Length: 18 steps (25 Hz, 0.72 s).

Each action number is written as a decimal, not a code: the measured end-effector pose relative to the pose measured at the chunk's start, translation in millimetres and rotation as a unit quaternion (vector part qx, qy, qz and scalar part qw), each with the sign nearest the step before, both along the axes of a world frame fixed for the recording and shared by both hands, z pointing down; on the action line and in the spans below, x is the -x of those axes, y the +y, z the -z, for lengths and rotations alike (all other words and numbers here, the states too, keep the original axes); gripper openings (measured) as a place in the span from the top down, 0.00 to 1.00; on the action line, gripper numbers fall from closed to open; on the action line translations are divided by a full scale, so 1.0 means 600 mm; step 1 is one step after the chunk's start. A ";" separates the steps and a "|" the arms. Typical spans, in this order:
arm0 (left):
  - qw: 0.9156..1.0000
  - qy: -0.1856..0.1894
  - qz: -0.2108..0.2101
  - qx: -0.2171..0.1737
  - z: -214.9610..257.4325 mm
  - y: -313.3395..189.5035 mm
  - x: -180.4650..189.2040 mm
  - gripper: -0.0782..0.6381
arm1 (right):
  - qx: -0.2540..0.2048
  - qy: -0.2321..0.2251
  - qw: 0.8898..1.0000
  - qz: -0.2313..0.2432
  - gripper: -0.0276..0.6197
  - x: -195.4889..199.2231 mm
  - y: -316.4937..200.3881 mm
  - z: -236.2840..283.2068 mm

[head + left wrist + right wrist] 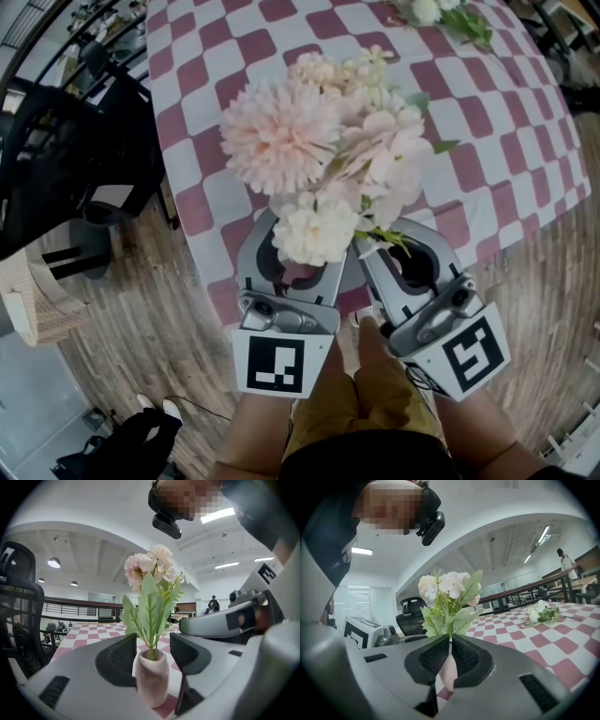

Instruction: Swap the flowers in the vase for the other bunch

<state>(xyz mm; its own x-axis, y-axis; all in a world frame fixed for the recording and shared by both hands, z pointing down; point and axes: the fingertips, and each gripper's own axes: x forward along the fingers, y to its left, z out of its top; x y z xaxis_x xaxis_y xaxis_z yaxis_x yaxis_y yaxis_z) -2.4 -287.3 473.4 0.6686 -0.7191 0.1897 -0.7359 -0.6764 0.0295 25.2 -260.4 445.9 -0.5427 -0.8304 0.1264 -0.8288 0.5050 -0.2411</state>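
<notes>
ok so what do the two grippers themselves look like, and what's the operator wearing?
Both the left gripper and the right gripper have light grey moulded shells, with black textured pads inside the jaws. Each carries a white cube with black square markers at the rear: left cube, right cube. Silver fittings sit ahead of the cubes. The person wears mustard-brown trousers; no sleeves show on the forearms.

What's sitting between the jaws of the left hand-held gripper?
The pink vase holding the flower bunch, hugged closely on both sides; the left gripper view shows it.
</notes>
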 end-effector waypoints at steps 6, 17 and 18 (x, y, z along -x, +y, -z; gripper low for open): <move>1.000 0.008 0.008 -0.008 0.006 0.001 0.002 0.58 | 0.001 0.004 1.000 0.002 0.89 -0.005 0.003 -0.004; 1.000 0.010 0.022 -0.002 0.016 0.018 0.018 0.58 | -0.011 0.000 1.000 -0.007 0.89 -0.008 0.005 0.025; 1.000 0.010 0.023 0.000 0.016 0.022 0.020 0.58 | -0.015 0.002 1.000 -0.002 0.89 -0.007 0.008 0.027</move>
<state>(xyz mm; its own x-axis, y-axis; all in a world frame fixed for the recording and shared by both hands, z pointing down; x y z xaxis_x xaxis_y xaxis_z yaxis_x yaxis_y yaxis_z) -14.3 -274.4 463.7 0.6384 -0.7490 0.1773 -0.7654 -0.6420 0.0440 29.2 -255.9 429.5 -0.5386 -0.8361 0.1038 -0.8318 0.5081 -0.2235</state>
